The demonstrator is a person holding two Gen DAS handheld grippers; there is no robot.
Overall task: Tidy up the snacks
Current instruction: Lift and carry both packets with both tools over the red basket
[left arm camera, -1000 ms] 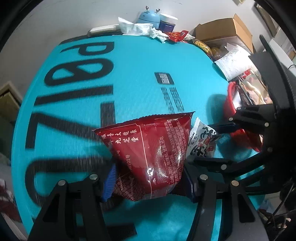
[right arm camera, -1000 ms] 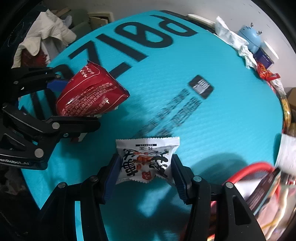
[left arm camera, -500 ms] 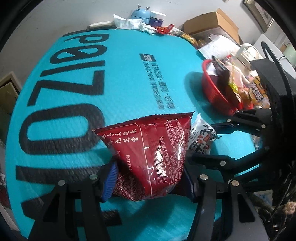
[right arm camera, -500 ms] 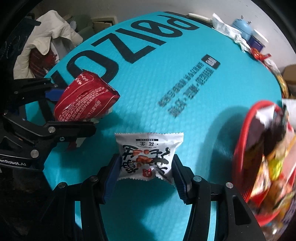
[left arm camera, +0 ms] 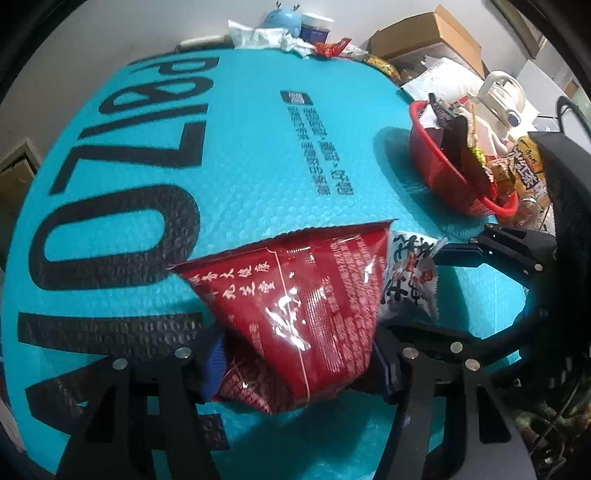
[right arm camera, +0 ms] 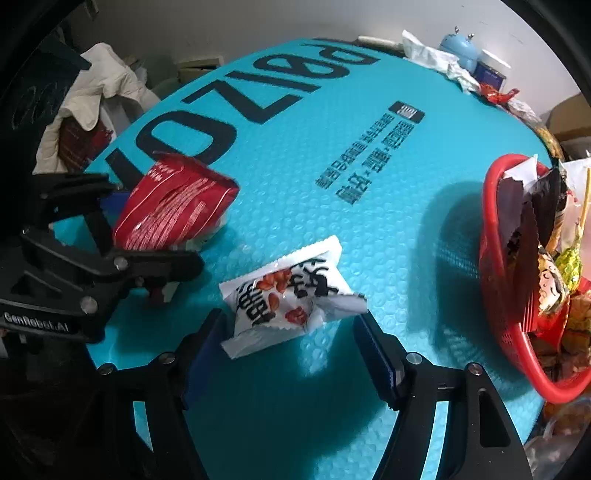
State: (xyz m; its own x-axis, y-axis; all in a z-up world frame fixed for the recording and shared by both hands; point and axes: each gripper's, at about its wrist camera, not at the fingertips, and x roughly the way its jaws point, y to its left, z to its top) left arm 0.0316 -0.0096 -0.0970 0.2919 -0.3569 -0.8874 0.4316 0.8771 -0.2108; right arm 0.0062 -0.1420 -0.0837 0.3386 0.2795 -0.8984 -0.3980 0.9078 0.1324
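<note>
My left gripper (left arm camera: 299, 365) grips a red snack bag (left arm camera: 295, 295) low over the teal mat (left arm camera: 240, 166); its jaws are starting to open, but both pads still touch the bag. My right gripper (right arm camera: 290, 336) is opening. A white peanut packet (right arm camera: 291, 299) lies tilted between its fingers: its corner rests at the left pad, and the right pad stands clear of it. The right wrist view shows the left gripper (right arm camera: 157, 229) and red bag (right arm camera: 173, 210) to the left. A red basket (right arm camera: 487, 240) full of snacks stands to the right.
The red basket (left arm camera: 443, 184) stands at the mat's right edge. Behind it are a white kettle (left arm camera: 502, 92) and a cardboard box (left arm camera: 424, 40). Crumpled tissue (left arm camera: 266, 35) and a blue gadget (left arm camera: 282, 16) line the far edge. Clothes (right arm camera: 92, 92) are piled beyond the left side.
Both grippers have moved across the mat, bringing the basket into view. The right jaws have spread and the white packet has tipped free of the right pad. The left still holds the red bag.
</note>
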